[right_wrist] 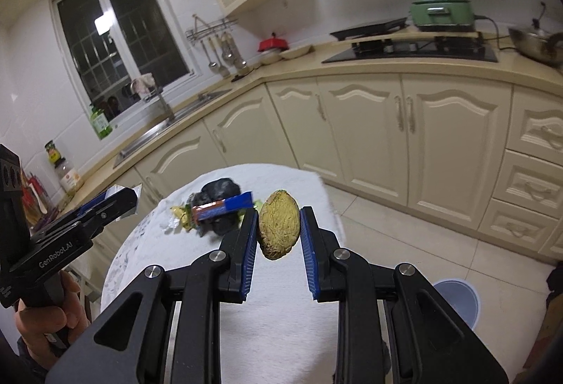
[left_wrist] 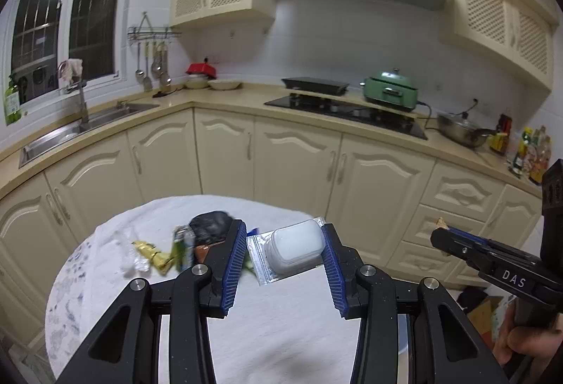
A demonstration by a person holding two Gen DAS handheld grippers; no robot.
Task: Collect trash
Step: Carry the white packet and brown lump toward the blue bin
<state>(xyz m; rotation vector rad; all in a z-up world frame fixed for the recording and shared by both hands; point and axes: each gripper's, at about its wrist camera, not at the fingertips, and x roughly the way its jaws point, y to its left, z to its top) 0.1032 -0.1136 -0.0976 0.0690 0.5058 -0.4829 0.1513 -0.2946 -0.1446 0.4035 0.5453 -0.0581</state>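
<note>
My left gripper [left_wrist: 285,231] is shut on a clear plastic blister pack with a white insert [left_wrist: 293,248], held above the white-clothed round table [left_wrist: 274,331]. My right gripper [right_wrist: 278,213] is shut on a yellow-green fibrous fruit pit [right_wrist: 279,229], held above the same table [right_wrist: 281,313]. It also shows at the right of the left wrist view [left_wrist: 440,232]. More trash lies at the table's far side: a crumpled black bag [left_wrist: 211,227], a yellow wrapper [left_wrist: 155,255], a green packet [left_wrist: 183,248], clear plastic [left_wrist: 132,259] and a blue and red wrapper [right_wrist: 225,204].
Cream kitchen cabinets [left_wrist: 295,166] stand behind the table, with a sink [left_wrist: 88,123], a black hob [left_wrist: 348,113], a green cooker [left_wrist: 390,92] and a wok [left_wrist: 461,132] on the counter. A blue round bin lid [right_wrist: 457,303] sits on the floor at the right.
</note>
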